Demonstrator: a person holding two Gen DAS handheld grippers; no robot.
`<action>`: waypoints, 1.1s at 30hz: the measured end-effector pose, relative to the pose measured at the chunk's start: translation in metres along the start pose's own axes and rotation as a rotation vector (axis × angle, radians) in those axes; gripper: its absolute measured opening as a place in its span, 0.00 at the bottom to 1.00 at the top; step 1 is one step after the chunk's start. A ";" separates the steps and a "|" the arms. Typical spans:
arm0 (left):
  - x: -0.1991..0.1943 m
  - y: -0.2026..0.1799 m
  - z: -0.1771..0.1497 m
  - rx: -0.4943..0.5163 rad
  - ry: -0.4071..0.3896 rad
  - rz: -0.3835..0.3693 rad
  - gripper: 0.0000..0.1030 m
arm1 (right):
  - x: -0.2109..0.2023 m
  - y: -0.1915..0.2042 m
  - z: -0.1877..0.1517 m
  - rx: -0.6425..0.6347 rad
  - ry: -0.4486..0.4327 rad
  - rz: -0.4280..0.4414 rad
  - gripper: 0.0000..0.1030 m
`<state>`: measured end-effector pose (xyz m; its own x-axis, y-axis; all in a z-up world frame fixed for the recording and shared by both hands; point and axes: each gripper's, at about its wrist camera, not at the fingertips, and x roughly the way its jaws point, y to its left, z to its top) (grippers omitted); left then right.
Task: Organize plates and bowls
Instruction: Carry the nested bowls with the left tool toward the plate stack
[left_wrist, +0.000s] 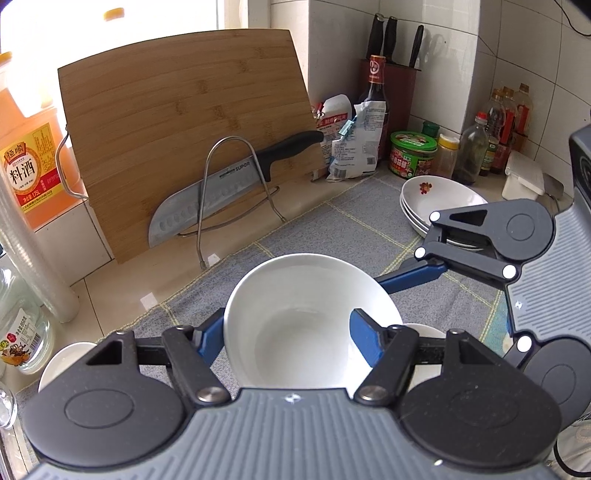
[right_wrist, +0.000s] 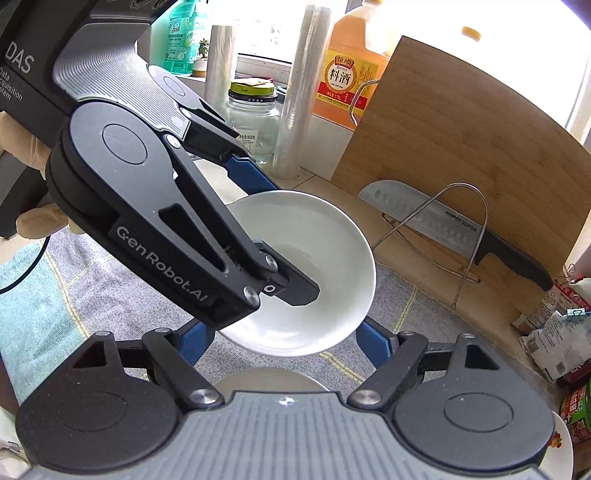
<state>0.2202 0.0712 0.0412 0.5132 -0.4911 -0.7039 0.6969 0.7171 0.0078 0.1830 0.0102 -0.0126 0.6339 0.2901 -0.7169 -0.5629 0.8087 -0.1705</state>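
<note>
Left wrist view: left hand-held gripper (left_wrist: 291, 334) clamps the rim of a plain white ceramic bowl (left_wrist: 295, 314), lifted over the grey checked cloth (left_wrist: 351, 229) on the bench. Right hand-held gripper (right_wrist: 284, 339) is at its narrowest, nothing visibly gripped. Judgement: keep bowl level, lower it squarely onto matching ware. Beyond: stacked white flower-print plates (left_wrist: 439, 195), steel cleaver (left_wrist: 207, 195) in wire rack, bamboo cutting board (left_wrist: 184, 129); right gripper crowds the path.
</note>
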 end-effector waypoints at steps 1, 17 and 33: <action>-0.001 -0.004 0.000 0.005 -0.001 -0.002 0.67 | -0.004 0.000 -0.003 0.002 0.000 -0.004 0.84; 0.006 -0.045 -0.002 0.054 0.021 -0.072 0.67 | -0.036 -0.001 -0.038 0.054 0.032 -0.042 0.84; 0.021 -0.059 -0.014 0.049 0.073 -0.111 0.68 | -0.043 0.003 -0.060 0.094 0.083 -0.032 0.84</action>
<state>0.1834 0.0254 0.0162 0.3950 -0.5277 -0.7520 0.7721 0.6343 -0.0396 0.1225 -0.0309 -0.0227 0.6024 0.2229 -0.7665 -0.4883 0.8625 -0.1329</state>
